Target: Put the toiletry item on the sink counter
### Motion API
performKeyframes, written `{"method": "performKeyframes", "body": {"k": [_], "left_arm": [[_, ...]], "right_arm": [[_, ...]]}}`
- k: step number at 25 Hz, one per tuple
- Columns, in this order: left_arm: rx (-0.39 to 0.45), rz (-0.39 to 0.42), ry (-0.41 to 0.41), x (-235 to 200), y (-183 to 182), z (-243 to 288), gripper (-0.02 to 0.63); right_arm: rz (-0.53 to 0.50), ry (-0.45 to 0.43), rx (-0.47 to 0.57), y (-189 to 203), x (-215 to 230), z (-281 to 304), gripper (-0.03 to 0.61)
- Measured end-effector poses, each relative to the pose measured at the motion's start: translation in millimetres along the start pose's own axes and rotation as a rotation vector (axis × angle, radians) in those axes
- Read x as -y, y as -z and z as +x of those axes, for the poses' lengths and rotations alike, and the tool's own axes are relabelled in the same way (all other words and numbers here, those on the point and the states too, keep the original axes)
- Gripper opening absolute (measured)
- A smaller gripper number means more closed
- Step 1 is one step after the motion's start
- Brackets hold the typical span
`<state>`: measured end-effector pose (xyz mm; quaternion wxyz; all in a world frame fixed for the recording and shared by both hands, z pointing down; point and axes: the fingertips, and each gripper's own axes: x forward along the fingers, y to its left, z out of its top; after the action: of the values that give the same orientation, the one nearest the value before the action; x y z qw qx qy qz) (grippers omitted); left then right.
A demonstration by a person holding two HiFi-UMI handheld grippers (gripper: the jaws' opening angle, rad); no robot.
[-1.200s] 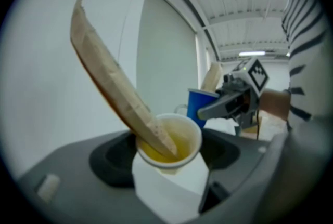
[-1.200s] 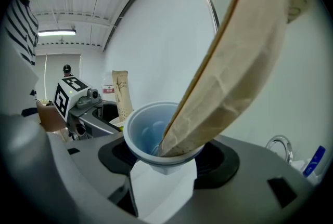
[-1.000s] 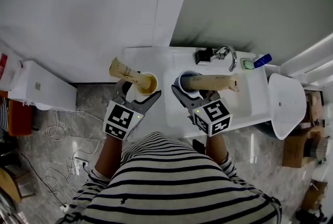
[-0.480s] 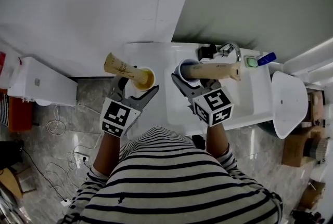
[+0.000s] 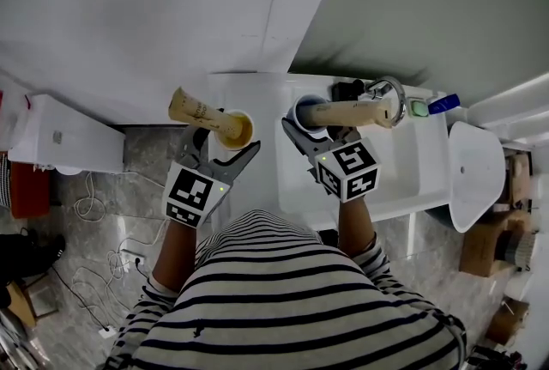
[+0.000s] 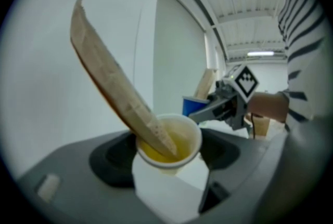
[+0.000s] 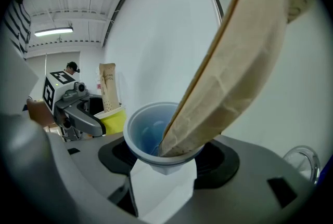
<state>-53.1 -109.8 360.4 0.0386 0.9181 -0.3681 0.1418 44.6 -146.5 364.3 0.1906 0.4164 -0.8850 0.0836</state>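
Observation:
My left gripper (image 5: 228, 145) is shut on a yellow cup (image 5: 238, 130) with a tan tube (image 5: 196, 111) leaning out of it to the left, over the left end of the white sink counter (image 5: 253, 89). In the left gripper view the yellow cup (image 6: 169, 140) sits between the jaws with the tube (image 6: 112, 82) slanting up. My right gripper (image 5: 313, 136) is shut on a blue cup (image 5: 307, 112) whose tan tube (image 5: 356, 113) points right, over the basin. The right gripper view shows the blue cup (image 7: 151, 134) and its tube (image 7: 234, 77).
A chrome faucet (image 5: 386, 94) stands at the back of the basin, with a green item (image 5: 418, 108) and a blue item (image 5: 437, 104) beside it. A toilet (image 5: 476, 171) is at the right, a white cabinet (image 5: 60, 141) at the left, and cables lie on the floor.
Both grippers keep their cups. The right cup and its tube have moved a little farther back, closer to the faucet. The left cup has barely shifted.

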Motion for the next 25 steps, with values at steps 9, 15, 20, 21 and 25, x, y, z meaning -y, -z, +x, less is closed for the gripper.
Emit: {"method": "performKeyframes", "body": {"k": [9,15,20,21,25], "left_arm": [[-0.028,-0.037,0.017,-18.7,18.5,23.6,0.370],[-0.046,-0.051,0.027,-30.9,24.8,36.9,0.370],[-0.065,-0.067,0.033,-38.8,34.3,47.4,0.370],[-0.068,-0.070,0.035,-40.3,35.5,49.1,0.370],[-0.076,-0.077,0.043,-44.3,39.5,58.9,0.370]], "right_arm": [[0.022,-0.025,-0.052,17.6,16.6,43.1,0.298],[0.033,-0.033,-0.078,27.2,26.2,66.0,0.298],[0.049,-0.030,-0.104,44.2,35.9,86.4,0.298],[0.051,-0.029,-0.109,46.8,37.6,89.9,0.298],[0.063,-0.018,-0.122,57.1,47.6,103.6,0.298]]}}
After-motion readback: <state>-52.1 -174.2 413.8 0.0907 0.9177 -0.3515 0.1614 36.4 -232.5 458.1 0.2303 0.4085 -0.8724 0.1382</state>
